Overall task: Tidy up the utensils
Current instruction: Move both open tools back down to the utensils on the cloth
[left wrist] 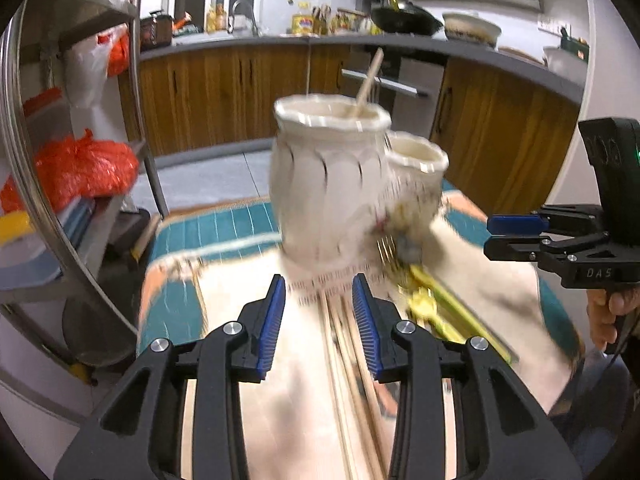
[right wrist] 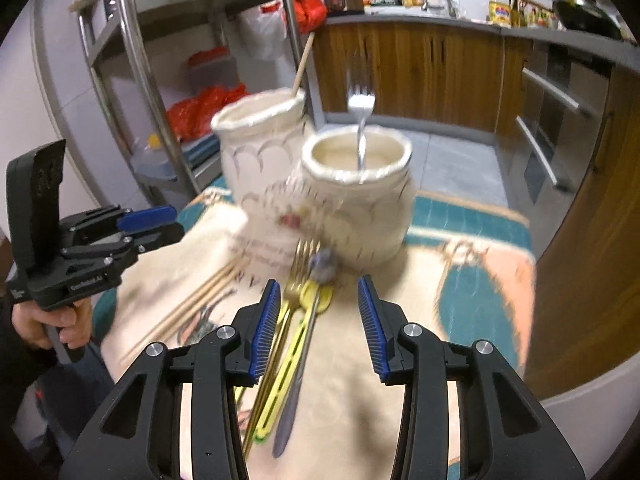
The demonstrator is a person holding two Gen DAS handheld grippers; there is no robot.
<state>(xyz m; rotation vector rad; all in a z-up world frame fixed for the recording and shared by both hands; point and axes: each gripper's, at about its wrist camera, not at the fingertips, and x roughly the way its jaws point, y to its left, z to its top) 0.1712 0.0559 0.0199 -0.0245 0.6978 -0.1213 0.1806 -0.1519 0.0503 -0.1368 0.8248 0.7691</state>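
Chopsticks [left wrist: 344,344] lie between our left gripper [left wrist: 319,312] pads, untouched, jaws parted; long axis runs 6 to 12 toward the big jar [left wrist: 328,184]. We judge them light, stiff, slick wood, best pinched mid-shaft. Under our right gripper [right wrist: 317,316], also parted and empty, lie a gold fork [right wrist: 298,276], tines at 12, a yellow utensil [right wrist: 286,360] and a knife [right wrist: 294,392], blurred: thin, hard, slippery, grab at handle. Small jar [right wrist: 360,216] at 12 holds a steel fork [right wrist: 361,120] upright; cloth [right wrist: 420,312] beneath.
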